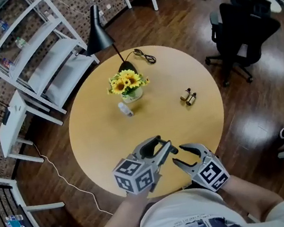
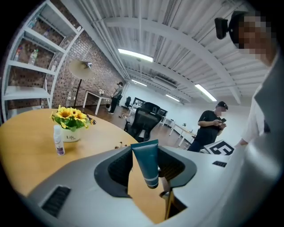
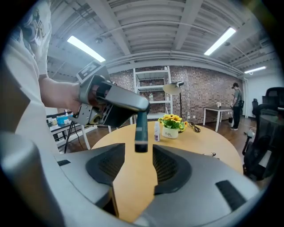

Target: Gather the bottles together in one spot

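Note:
A teal tube [image 2: 146, 162] hangs cap-down with my left gripper [image 2: 148, 154] shut on its flat upper end. In the right gripper view, the left gripper [image 3: 131, 104] holds the tube [image 3: 141, 133] so that its cap dangles between the jaws of my right gripper [image 3: 138, 160], which stand open and clear of it. In the head view both grippers, left [image 1: 166, 148] and right [image 1: 183, 155], meet tip to tip over the table's near edge. A small white bottle [image 1: 125, 109] lies by the flower pot. Two small brown bottles [image 1: 188, 96] lie to the right.
A pot of sunflowers [image 1: 130, 88] stands mid-table on the round wooden table [image 1: 98, 138], with a black cable [image 1: 145, 56] at the far edge. A floor lamp [image 1: 97, 33] and white shelves [image 1: 31, 53] stand behind; an office chair [image 1: 241, 30] is at the right.

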